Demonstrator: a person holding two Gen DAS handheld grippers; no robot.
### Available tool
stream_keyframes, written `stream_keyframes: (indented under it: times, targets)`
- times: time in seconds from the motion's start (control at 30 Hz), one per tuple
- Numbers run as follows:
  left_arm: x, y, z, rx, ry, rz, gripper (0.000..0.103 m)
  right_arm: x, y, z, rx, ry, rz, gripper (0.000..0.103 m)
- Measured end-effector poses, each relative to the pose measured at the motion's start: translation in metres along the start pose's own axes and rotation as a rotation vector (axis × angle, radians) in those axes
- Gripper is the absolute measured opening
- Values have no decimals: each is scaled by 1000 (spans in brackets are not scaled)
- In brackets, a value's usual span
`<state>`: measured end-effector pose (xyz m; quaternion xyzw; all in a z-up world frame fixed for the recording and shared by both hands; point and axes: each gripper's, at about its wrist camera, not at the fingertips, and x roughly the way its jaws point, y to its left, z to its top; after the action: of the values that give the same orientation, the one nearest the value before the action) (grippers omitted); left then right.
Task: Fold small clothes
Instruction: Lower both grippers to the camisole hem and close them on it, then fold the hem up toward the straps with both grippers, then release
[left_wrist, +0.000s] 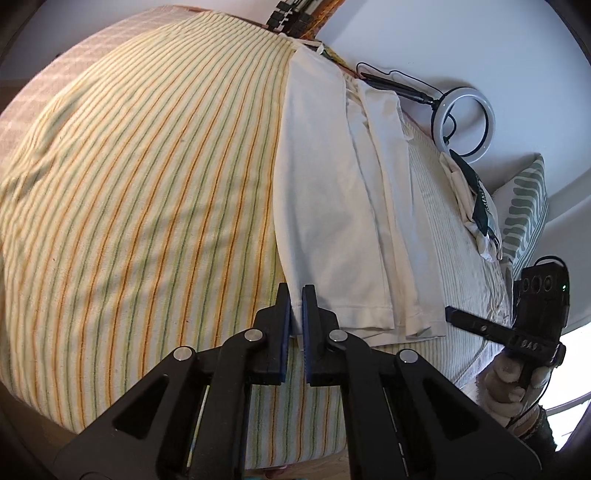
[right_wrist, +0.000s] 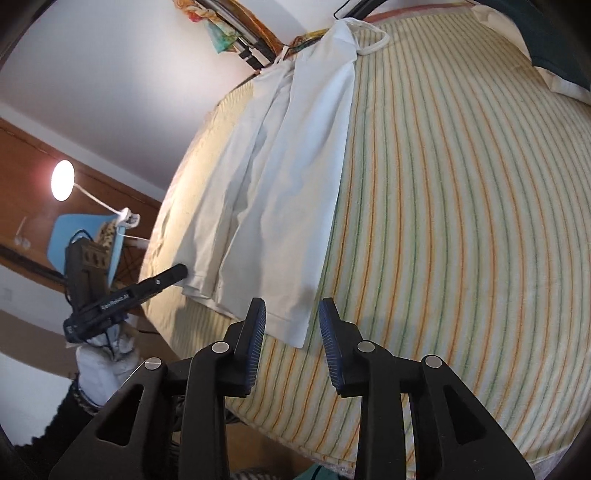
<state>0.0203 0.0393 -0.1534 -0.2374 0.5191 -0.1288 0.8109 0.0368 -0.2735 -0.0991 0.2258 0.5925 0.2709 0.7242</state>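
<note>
A pair of white shorts (left_wrist: 332, 192) lies folded lengthwise on a bed with a yellow, green and orange striped cover (left_wrist: 129, 184). My left gripper (left_wrist: 296, 299) is shut on the hem corner of the shorts at the bed's near edge. It also shows in the right wrist view (right_wrist: 177, 275), touching the hem. In the right wrist view the shorts (right_wrist: 288, 184) stretch away from me, drawstring at the far end. My right gripper (right_wrist: 291, 321) is open, its jaws on either side of the near hem corner. It shows in the left wrist view (left_wrist: 452, 314) beside the shorts.
A ring light (left_wrist: 463, 122) on a stand is beyond the bed. A green patterned pillow (left_wrist: 524, 218) and bunched clothes (left_wrist: 469, 199) lie at the bed's right. In the right wrist view a lit lamp (right_wrist: 62, 181) and blue chair (right_wrist: 85, 236) stand at left.
</note>
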Motion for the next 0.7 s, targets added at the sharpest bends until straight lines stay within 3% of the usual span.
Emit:
stream_keyframes:
  times: [0.07, 0.13, 0.23, 0.33, 0.5, 0.7]
  targets:
    - [2, 2, 2, -21, -1, -18, 2, 11, 4, 1, -18, 14, -29, 6]
    - [2, 0, 3, -1, -2, -8, 2, 13, 8, 4, -34, 19, -37, 4]
    - [-5, -2, -1, 18, -2, -9, 1, 2, 10, 0, -30, 6, -50, 3]
    - [-15, -1, -8, 36, -11, -23, 1, -14, 4, -4, -4, -27, 4, 3]
    - [-6, -4, -12, 57, 5, 0, 0, 3, -6, -7, 23, 16, -24, 3]
    - [-18, -10, -3, 53, -24, -31, 0, -5, -6, 1, 52, -10, 42, 3]
